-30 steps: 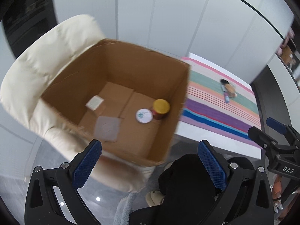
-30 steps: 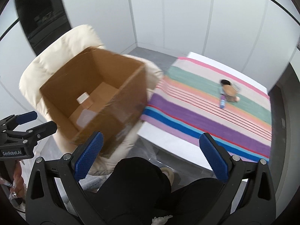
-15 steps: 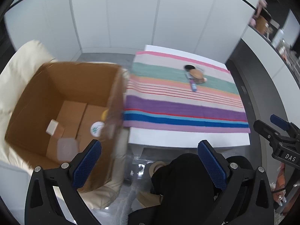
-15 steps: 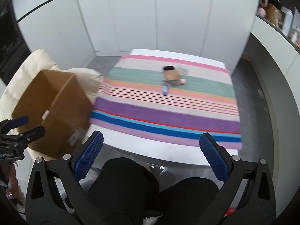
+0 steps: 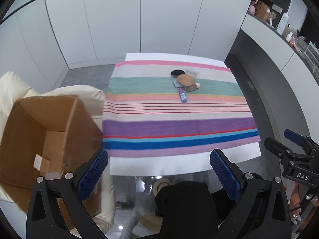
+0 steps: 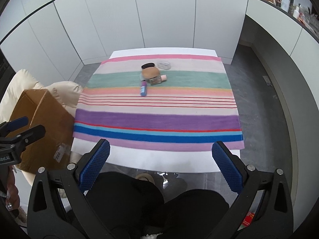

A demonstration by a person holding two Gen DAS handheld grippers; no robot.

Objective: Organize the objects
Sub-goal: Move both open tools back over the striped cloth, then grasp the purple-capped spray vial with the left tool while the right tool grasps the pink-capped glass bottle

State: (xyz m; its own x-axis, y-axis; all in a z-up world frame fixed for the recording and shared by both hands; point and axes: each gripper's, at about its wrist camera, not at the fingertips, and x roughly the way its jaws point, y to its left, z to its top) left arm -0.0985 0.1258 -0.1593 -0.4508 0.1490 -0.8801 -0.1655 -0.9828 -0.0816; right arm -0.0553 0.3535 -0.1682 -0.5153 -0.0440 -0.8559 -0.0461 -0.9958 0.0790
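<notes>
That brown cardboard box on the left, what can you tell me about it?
The cardboard box is plain brown corrugated card with its top open and no flaps showing. It rests tilted on a cream padded chair, right beside the table's left edge. Inside, the left wrist view shows a pale label and clear tape on the bottom; any contents are hidden from here. The right wrist view shows a white sticker low on its outer wall. Neither gripper touches it.

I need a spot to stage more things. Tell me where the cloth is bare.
The striped cloth lies bare from the thin red lines to the near purple and blue bands. Both green-band ends are free. It is crowded only mid-far, around the wooden-lidded jar and blue tube.
</notes>
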